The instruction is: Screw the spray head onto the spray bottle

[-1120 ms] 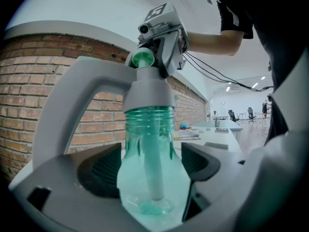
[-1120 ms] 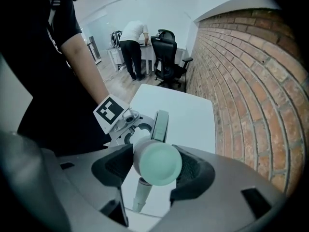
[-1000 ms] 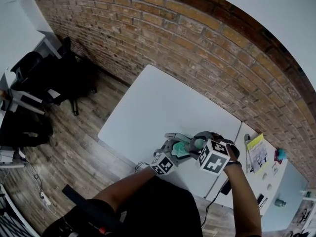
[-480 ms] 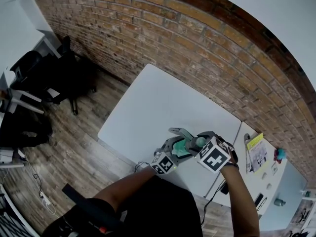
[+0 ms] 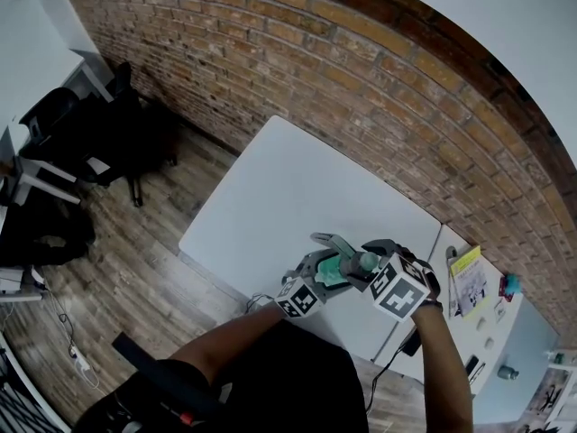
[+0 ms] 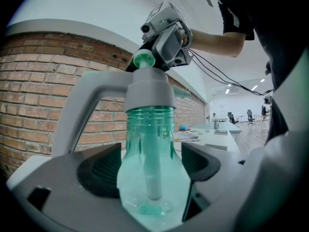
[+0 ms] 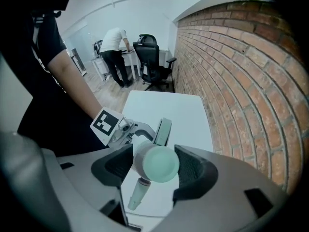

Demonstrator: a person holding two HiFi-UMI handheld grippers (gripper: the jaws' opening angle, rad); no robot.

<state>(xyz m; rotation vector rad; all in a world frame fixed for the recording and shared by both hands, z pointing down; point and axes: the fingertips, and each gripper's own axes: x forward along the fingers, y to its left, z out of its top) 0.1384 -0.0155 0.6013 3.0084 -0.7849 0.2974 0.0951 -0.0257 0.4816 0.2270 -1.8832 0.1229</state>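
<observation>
— Grips?
— The left gripper (image 6: 150, 164), jaws wide, clamps the spray bottle (image 6: 149, 129) by its body. The right gripper (image 7: 152, 166) pinches the spray head (image 6: 148, 87) from above.
— Room?
— Both hang over the table's (image 5: 288, 188) near edge, lower middle of the head view. Bare tabletop runs toward the upper left, up to the brick wall (image 5: 361, 70).
— Axis?
— Upright, head on top.

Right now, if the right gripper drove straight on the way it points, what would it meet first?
The spray head: the right gripper is clamped on it. Going on would likely press it down onto the spray bottle held by the left gripper.
</observation>
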